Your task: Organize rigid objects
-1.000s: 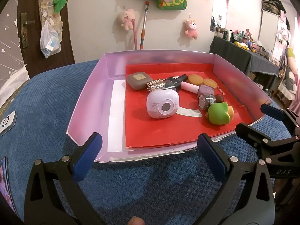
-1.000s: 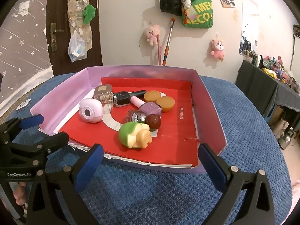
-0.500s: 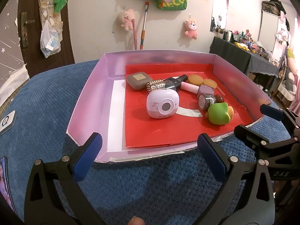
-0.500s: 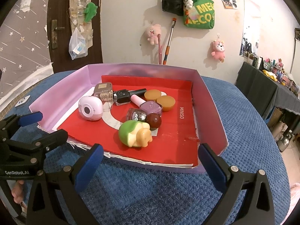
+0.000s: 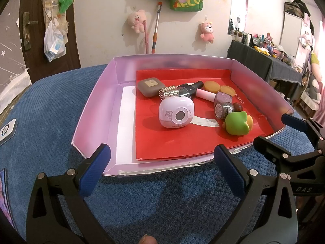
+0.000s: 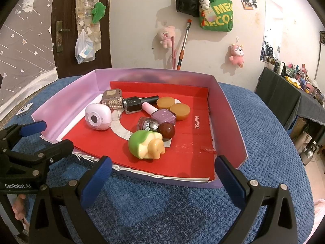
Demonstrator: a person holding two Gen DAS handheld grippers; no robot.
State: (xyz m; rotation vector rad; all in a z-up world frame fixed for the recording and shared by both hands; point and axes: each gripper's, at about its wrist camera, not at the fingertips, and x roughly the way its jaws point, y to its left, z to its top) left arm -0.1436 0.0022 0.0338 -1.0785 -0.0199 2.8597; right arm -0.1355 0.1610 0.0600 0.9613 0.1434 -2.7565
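Note:
A shallow pink-walled box (image 5: 95,99) (image 6: 229,109) with a red floor holds a small lilac toy camera (image 5: 176,112) (image 6: 98,117), a green and yellow toy (image 5: 237,123) (image 6: 146,145), nail polish bottles (image 5: 222,101) (image 6: 162,116), two orange discs (image 5: 219,87) (image 6: 172,106) and a grey compact (image 5: 150,85) (image 6: 112,94). My left gripper (image 5: 160,161) hangs open before the box's near edge. My right gripper (image 6: 162,168) is open too, just short of the near right corner. Neither holds anything.
The box rests on a blue textured cloth (image 5: 46,109) (image 6: 270,142). A small white device (image 5: 7,130) lies at the far left. Behind are a wall with plush toys, a door and a cluttered dark table (image 5: 264,61).
The right wrist view has edged slightly closer to the box. The left gripper and the objects have not visibly moved.

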